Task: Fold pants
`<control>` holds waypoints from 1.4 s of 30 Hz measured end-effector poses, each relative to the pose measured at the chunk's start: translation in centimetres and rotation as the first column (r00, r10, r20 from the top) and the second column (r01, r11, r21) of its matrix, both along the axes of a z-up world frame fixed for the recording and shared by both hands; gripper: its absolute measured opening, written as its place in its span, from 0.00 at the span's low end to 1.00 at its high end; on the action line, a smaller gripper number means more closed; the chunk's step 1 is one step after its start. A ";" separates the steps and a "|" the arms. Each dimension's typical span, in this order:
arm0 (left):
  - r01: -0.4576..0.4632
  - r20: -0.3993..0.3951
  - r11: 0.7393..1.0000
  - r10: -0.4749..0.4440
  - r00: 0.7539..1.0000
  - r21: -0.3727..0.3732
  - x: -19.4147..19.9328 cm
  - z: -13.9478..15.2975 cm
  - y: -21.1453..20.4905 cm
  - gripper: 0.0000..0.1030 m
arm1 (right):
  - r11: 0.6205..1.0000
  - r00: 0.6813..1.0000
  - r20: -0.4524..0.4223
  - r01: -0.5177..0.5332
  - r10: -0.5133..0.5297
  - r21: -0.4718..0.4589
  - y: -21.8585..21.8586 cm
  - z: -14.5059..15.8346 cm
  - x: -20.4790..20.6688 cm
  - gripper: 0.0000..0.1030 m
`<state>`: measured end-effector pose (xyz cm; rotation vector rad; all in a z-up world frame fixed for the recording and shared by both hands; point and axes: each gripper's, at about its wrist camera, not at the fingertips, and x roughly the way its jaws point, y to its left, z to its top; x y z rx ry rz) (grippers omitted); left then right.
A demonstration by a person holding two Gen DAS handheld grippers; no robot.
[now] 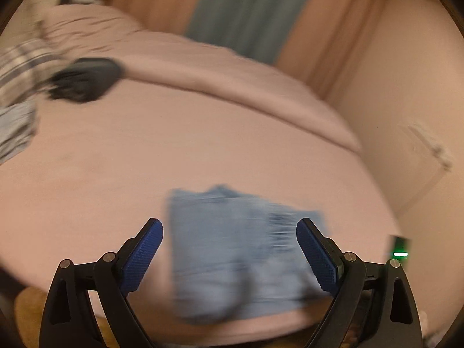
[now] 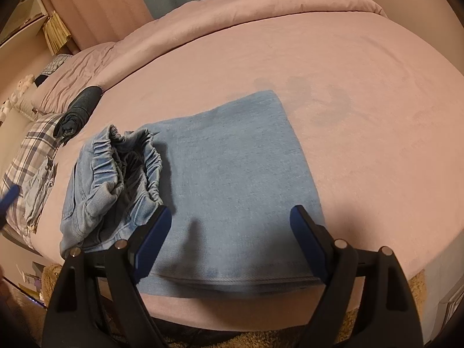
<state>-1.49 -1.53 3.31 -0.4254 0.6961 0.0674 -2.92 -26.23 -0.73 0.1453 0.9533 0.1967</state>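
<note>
Bed sheet (image 2: 362, 92) is lying wide open to the right & behind the folded pants (image 2: 232, 174), so lots of room for a gripper to be passing there. Left side is getting crowded tho: bunched waistband (image 2: 127, 168) is sticking up right beside the flat part, then a dark rolled garment (image 2: 78, 113) & plaid pillow (image 2: 32, 156) are sitting further left. Rolled-up duvet (image 2: 261, 8) is blocking the far edge. Near edge of the bed is staying clear.
</note>
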 end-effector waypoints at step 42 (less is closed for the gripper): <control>0.055 -0.238 0.997 -0.067 0.969 -0.057 2.9 -10.3 1.8 0.90 | 0.990 0.990 -0.016 -0.138 0.138 -0.015 5.7 -0.4 1.6 0.79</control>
